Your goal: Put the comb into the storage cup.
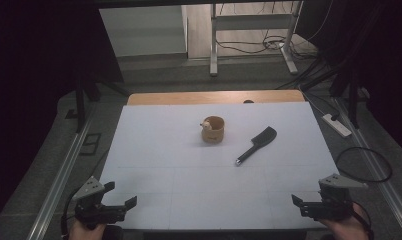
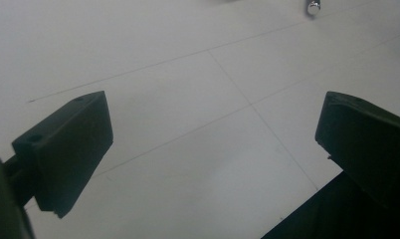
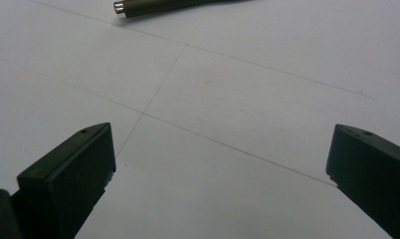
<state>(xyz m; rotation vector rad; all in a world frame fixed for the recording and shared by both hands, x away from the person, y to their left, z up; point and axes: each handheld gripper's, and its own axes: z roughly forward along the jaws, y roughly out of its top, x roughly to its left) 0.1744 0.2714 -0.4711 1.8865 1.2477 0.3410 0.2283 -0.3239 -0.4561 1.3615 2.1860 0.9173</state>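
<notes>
Jaws on my left gripper and right gripper gape empty; knife and cup lie untouched.

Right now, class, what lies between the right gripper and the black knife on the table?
Nothing: in the right gripper view, only bare white table stretches from the open right gripper to the knife handle's end; the high view shows the same.

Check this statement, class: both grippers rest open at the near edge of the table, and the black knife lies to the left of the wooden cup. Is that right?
Not quite. In the high view the black knife lies to the right of the wooden cup, not the left. The rest holds: the left gripper and the right gripper sit open at the near edge of the table.
</notes>
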